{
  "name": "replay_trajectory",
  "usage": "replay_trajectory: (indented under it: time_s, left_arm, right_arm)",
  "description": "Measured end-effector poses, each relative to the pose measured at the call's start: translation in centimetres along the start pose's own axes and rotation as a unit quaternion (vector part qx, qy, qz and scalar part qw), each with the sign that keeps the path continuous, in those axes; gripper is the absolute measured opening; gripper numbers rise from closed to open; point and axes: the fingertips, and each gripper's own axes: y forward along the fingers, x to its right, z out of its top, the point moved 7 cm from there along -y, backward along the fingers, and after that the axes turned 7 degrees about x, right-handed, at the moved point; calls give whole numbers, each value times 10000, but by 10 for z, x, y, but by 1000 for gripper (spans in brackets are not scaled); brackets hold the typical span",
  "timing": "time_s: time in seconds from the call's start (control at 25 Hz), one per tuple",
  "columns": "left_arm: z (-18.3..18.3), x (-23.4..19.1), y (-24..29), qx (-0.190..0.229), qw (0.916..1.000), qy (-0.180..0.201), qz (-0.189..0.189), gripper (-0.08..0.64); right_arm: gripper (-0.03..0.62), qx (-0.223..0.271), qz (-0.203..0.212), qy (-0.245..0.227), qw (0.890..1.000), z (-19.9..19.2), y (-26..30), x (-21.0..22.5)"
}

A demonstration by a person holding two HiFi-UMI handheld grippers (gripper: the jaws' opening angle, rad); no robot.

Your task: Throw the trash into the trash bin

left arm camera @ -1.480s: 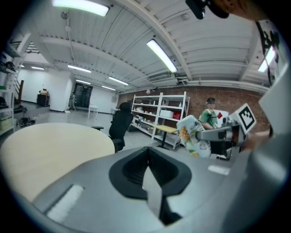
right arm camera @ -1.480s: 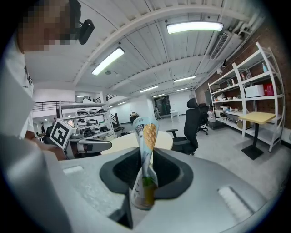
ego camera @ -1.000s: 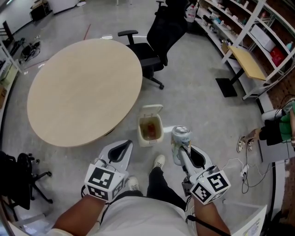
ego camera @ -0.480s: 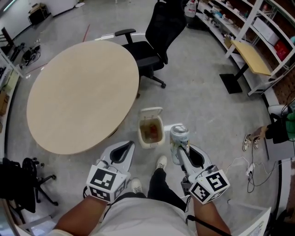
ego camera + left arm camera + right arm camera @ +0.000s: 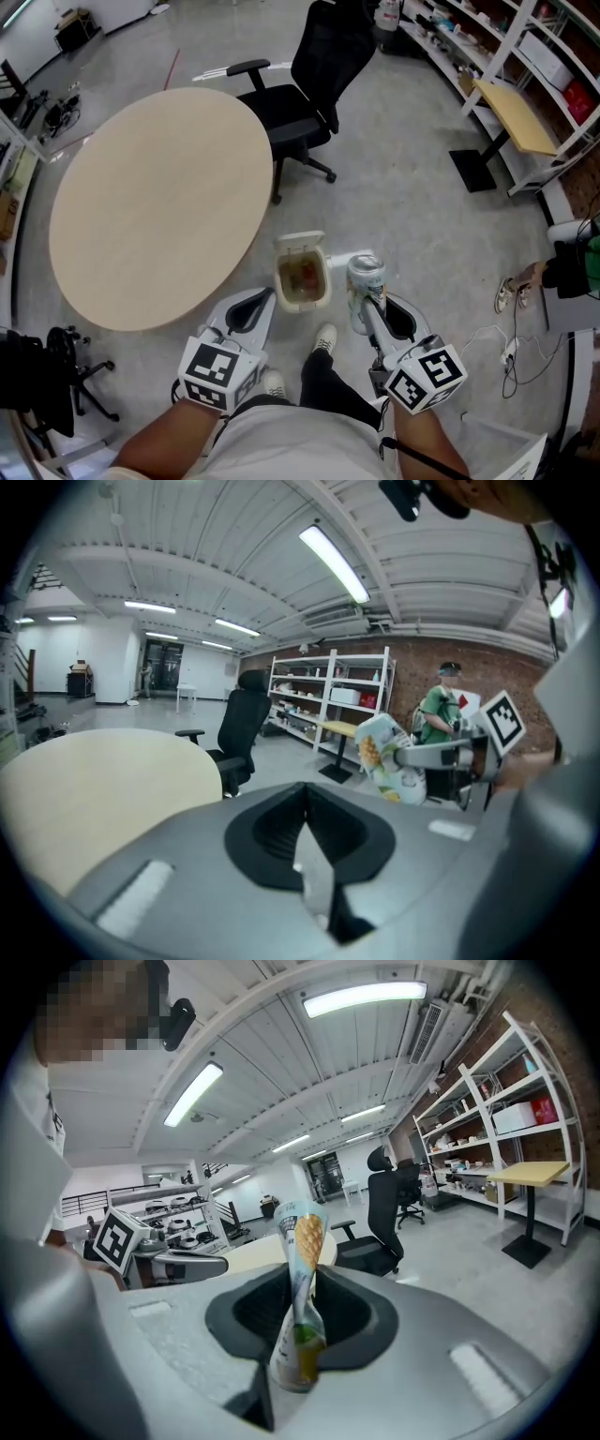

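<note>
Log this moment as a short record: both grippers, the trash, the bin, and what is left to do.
Right gripper: shut on a can, held upright
Left gripper: jaws together, nothing between them
Trash bin: on the floor beside the round table, lid open, some waste inside
Can against bin: to the right of the bin in the head view, not over its opening
Left to do: can not yet dropped in

White shirt, black trousers, white shoes; grey left gripper, grey right gripper.
</note>
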Motion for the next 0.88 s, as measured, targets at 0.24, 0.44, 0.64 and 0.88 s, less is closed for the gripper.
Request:
replay_trajectory:
  time_s: [0.24, 0.44, 0.64, 0.88]
  left_arm:
    - [10, -7, 29, 34, 9999, -15, 152, 8]
    - [12, -11, 53, -49, 9992, -62, 392, 8]
    - [3, -9, 70, -179, 9978, -76, 640, 8]
    - [-20, -4, 85, -332, 9962, -273, 762, 8]
  right_arm:
    - [80, -70, 147, -25, 9999, 12, 20, 22]
    - [80, -259, 275, 0, 9993, 12, 36, 46]
    - [80, -550, 482, 3, 9973, -1, 53, 67]
    - [80, -965, 611, 55, 9934, -29, 75, 80]
